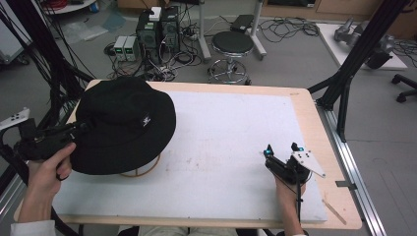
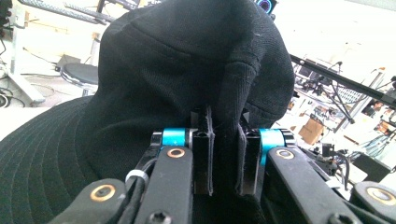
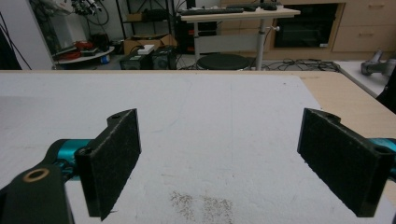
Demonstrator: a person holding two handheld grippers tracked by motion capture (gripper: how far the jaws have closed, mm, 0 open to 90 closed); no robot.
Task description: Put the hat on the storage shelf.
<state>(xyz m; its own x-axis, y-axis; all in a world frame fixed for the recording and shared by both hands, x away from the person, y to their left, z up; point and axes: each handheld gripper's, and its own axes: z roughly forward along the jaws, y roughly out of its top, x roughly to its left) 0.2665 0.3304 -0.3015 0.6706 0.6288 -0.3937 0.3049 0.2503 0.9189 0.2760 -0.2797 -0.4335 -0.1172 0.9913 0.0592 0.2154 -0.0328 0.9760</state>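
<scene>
the black bucket hat (image 1: 125,125) sits on a wooden ring stand (image 1: 142,171) at the counter's (image 1: 305,105) nine o'clock, brim fold pinched in the left hand-held gripper (image 2: 224,158). a tug could topple it. the right hand-held gripper (image 3: 219,163) gapes empty.

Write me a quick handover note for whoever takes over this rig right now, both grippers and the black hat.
Left gripper: jaws nearly closed, with a fold of the black bucket hat between them at its brim; whether the pads press on it I cannot tell.
Right gripper: open, empty, low over the white mat, well apart from the hat.
The hat sits on a wooden stand at the table's left.
Done: hat on the stand. Left: probably letting go and pulling the left gripper clear.
</scene>
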